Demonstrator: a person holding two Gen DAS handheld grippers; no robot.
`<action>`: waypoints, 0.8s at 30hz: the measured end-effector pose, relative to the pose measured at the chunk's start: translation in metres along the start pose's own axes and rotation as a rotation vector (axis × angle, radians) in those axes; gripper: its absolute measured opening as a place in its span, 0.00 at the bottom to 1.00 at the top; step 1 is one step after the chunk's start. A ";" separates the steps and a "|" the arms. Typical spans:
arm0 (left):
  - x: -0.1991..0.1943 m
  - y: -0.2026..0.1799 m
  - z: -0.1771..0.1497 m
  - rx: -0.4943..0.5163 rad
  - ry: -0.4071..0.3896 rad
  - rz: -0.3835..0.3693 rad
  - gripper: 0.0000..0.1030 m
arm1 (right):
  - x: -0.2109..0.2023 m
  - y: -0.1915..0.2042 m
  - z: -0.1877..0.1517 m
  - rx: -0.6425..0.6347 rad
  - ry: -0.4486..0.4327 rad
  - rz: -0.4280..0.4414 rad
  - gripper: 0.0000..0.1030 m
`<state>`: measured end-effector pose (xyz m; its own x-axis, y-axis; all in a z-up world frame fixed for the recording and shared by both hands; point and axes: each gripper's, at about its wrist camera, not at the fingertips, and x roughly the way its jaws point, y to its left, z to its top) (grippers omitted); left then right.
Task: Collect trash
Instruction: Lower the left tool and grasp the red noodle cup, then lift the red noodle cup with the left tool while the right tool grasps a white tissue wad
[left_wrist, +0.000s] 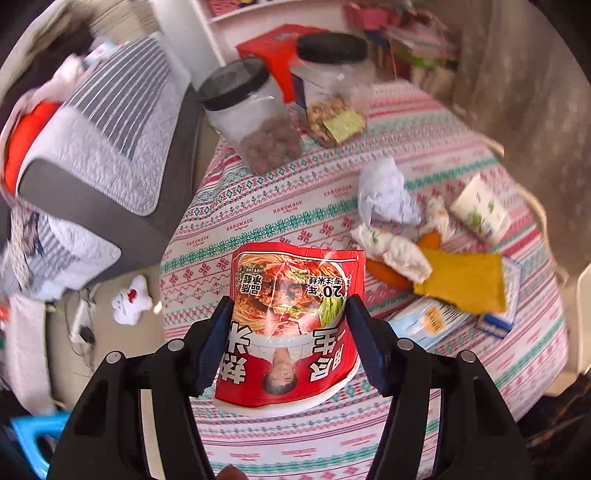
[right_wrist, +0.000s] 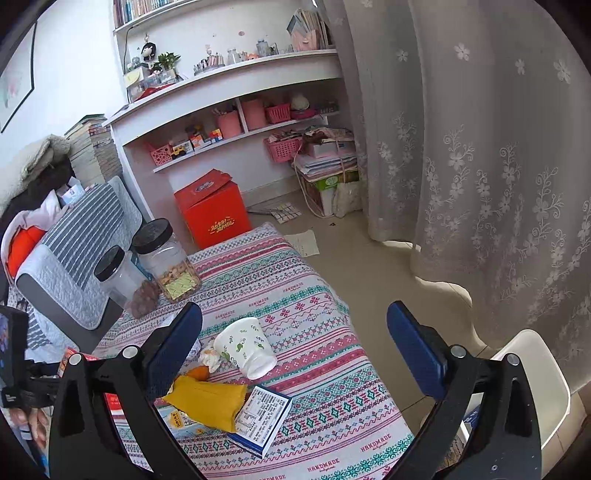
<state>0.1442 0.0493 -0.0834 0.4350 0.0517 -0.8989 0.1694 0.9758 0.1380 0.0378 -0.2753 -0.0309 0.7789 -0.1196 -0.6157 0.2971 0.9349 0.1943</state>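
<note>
1. Red noodle packet (left_wrist: 291, 325) sits between the two pads of the left gripper (left_wrist: 290, 334), in the lower middle of the left wrist view, over the patterned cloth of the bench (left_wrist: 280, 206)
2. Both blue pads touch the packet's side edges and its face bows slightly between them, so I judge the left gripper is gripping it; no earlier picture lets me say more
3. Its long axis runs away from the camera, along the fingers, with the printing upside down and the torn top edge at the far end
4. Right gripper (right_wrist: 295, 354) stands wide open with nothing between its pads, seen low in the right wrist view
5. More trash lies to the right of the packet in the left wrist view: a crumpled white paper (left_wrist: 384, 195), a paper cup (left_wrist: 480, 210) on its side, wadded tissues (left_wrist: 402, 251), a yellow bag (left_wrist: 461, 280) and a blue and white box (left_wrist: 495, 321)
6. In the right wrist view the cup and the yellow bag lie just ahead of the open pads, so the right hand is the nearer one for them
7. No bin shows in either view, so where the packet should go cannot be told
</note>
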 end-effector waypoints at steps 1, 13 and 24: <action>-0.010 0.005 -0.004 -0.071 -0.040 -0.038 0.60 | 0.003 0.003 -0.002 -0.007 0.013 0.006 0.93; -0.048 0.030 -0.050 -0.593 -0.385 -0.245 0.60 | 0.043 0.055 -0.049 -0.236 0.145 0.040 0.93; -0.136 0.048 -0.040 -0.463 -0.635 -0.093 0.60 | 0.115 0.167 -0.075 -0.524 0.492 0.347 0.82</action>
<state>0.0574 0.0973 0.0287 0.8823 -0.0294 -0.4698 -0.0947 0.9666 -0.2382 0.1357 -0.1074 -0.1268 0.4102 0.2542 -0.8759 -0.3111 0.9418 0.1276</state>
